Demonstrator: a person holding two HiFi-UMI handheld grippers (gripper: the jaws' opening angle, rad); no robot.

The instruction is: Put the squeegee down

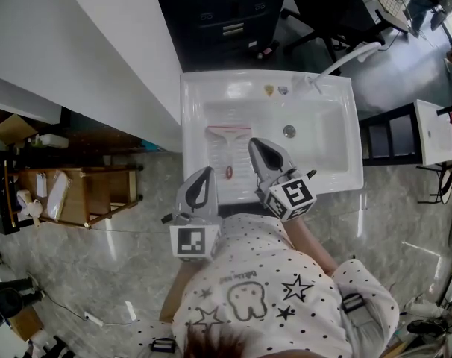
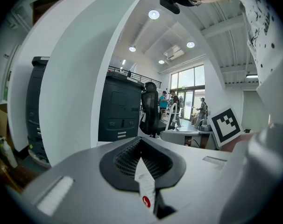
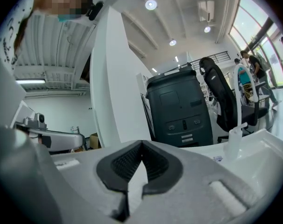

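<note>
The squeegee (image 1: 227, 149) lies flat in the left side of the white sink (image 1: 338, 125), touched by nothing. The left gripper (image 1: 204, 171) and right gripper (image 1: 253, 142) hover at either side of its handle, jaws closed and empty. Around the sink are a white partition (image 1: 114, 43), a black cabinet (image 1: 226, 13) and an office chair (image 1: 323, 10), all on grey marbled floor (image 1: 121, 259).

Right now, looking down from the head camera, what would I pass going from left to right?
wooden trolley → left gripper → squeegee → right gripper → white-topped side table
</note>
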